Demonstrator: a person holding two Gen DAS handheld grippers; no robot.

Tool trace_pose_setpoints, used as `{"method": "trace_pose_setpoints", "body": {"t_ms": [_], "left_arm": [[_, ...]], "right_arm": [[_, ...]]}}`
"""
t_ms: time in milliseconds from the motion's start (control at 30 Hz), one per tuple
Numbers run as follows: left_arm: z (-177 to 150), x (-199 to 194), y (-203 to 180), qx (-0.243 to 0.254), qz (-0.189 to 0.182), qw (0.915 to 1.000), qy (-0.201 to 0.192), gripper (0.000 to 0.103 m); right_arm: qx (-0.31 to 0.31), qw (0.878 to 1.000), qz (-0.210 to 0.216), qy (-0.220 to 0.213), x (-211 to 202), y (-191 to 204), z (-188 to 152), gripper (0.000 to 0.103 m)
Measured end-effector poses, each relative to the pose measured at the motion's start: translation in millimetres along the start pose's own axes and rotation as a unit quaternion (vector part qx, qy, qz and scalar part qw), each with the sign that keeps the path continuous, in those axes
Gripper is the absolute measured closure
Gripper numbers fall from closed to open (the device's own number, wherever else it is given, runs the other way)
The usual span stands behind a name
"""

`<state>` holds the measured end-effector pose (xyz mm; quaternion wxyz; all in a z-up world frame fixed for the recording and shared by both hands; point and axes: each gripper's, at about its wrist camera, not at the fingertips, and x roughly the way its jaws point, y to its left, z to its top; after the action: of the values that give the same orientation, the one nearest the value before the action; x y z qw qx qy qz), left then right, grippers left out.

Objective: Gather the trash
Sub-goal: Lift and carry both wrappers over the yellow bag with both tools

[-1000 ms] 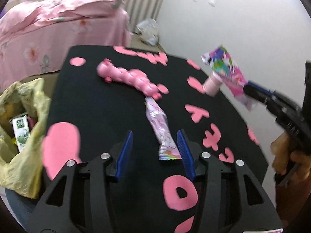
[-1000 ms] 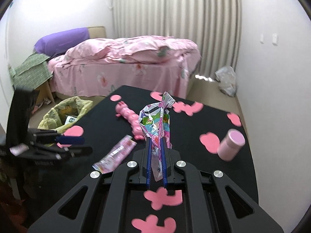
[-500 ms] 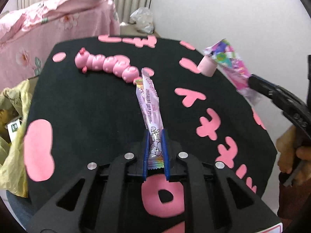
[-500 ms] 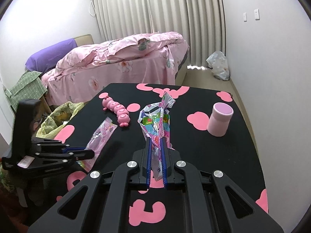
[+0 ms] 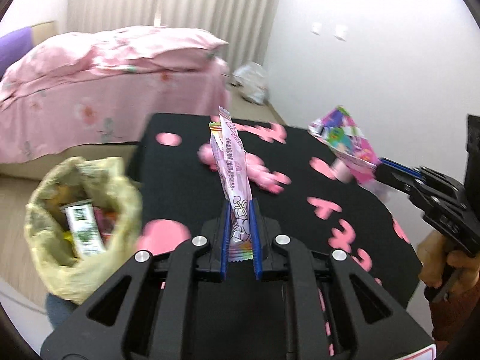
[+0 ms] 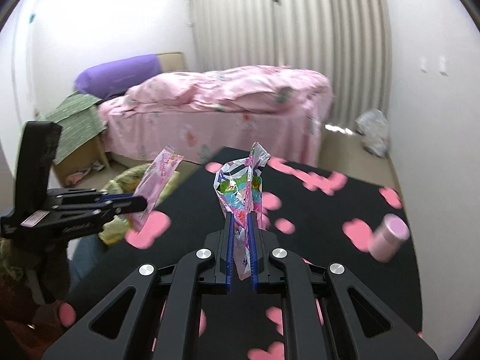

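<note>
My left gripper [image 5: 241, 210] is shut on a long pink snack wrapper [image 5: 232, 162], which stands up off the black table [image 5: 186, 180]. From the right wrist view that same wrapper [image 6: 160, 180] hangs from the left gripper [image 6: 144, 202] near the table's left edge. My right gripper [image 6: 242, 220] is shut on a crumpled multicoloured foil wrapper [image 6: 240, 186]; in the left wrist view this foil wrapper [image 5: 345, 141] shows at the right, held above the table. A yellow trash bag [image 5: 81, 219] with rubbish inside sits open beside the table's left edge.
A pink caterpillar toy [image 5: 258, 171] lies mid-table behind the pink wrapper, and a pink cylindrical jar [image 6: 388, 237] stands at the right. A bed [image 6: 225, 111] with pink covers is beyond the table. A person's hand [image 5: 441, 267] grips the right tool's handle.
The left gripper's jaws closed on the pink wrapper and lifted it off the table, swinging left toward the yellow bag. The right gripper kept its foil wrapper and rose a little.
</note>
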<state>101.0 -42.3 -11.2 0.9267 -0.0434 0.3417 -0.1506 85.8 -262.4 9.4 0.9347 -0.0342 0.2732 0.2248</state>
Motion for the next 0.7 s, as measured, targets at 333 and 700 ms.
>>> {"method": "trace_pose_setpoints", "body": {"t_ms": [333,700], "left_arm": [[-9.3,-32.1,113.6,-0.094,0.076,0.9917,-0.044,0.091],[-40.6,-21.4,203.0,-0.193,0.147,0.9697,-0.026,0.091]], "right_arm": [[-0.086,0.993,0.074,0.022,66.3,91.2,44.3,0.094],[-0.103,0.976,0.164,0.096,186.7,153.1,58.0,0.094]]}}
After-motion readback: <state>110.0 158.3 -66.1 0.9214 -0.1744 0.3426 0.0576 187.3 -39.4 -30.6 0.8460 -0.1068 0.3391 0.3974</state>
